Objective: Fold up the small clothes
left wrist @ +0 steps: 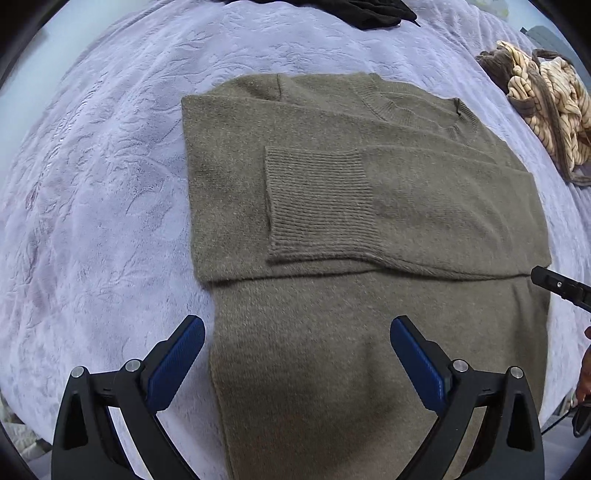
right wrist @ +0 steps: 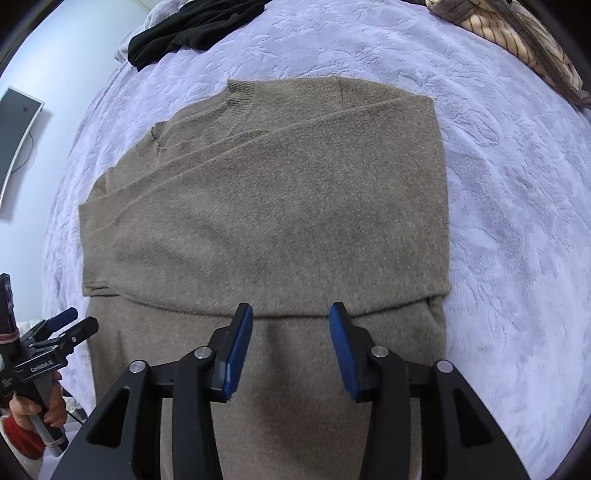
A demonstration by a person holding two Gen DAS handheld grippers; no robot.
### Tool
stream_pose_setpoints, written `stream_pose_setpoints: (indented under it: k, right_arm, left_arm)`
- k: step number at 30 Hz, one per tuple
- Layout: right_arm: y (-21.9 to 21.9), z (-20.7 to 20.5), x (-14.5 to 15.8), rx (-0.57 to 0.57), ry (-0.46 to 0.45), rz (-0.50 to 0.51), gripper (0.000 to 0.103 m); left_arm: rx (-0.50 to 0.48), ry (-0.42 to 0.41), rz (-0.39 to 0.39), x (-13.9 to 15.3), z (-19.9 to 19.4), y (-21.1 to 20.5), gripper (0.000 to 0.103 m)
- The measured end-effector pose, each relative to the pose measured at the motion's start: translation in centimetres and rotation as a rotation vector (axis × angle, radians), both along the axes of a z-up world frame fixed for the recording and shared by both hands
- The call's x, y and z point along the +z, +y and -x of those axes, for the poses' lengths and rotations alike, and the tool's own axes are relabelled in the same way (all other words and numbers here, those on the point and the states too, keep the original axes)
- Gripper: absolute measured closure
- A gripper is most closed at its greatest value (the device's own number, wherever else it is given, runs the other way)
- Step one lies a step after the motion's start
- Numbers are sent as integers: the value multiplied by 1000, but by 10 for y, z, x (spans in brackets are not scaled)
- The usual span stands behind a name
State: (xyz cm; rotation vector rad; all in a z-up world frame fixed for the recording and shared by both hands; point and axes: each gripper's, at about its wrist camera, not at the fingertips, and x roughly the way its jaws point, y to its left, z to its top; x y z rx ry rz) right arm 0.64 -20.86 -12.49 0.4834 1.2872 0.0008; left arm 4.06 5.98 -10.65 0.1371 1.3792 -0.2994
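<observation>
**A:** ok so the surface is a bed with a fuzzy lavender blanket (left wrist: 92, 184), embossed leafy pattern all over. Olive-brown knit sweater (left wrist: 332, 206) lies flat in the middle, both sleeves folded across the chest, ribbed cuff (left wrist: 317, 199) on top.

**B:** what else is lying around?

**A:** black garment (right wrist: 192, 26) bunched at the far edge, and a cream-and-brown striped bundle (left wrist: 546, 110) off in the far corner. Both well apart from the sweater, nothing in the way. There's a dark flat panel (right wrist: 14, 140) on the wall too.

**B:** grippers?

**A:** left gripper (left wrist: 297, 332) hangs over the sweater's lower part, fingers spread wide, nothing between them. Right gripper (right wrist: 291, 314) sits above the sleeve's folded edge, fingers partly apart, pinching nothing.

**B:** any writing?

**A:** in the right wrist view the left gripper's body seems to say "GenRobot.AI". A hand (right wrist: 40, 406) holds its handle.
</observation>
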Motion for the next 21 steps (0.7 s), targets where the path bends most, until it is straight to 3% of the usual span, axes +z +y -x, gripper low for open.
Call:
stream_pose_setpoints:
  k: [6,21]
  right_arm:
    - [7,19,10,-9,15,-33,45]
    - [-4,60,17,-65,32,-104,44]
  left_arm:
    - [-17,19,12,13,13,-3,3]
    - [-47,88,-40,21,49,-33,3]
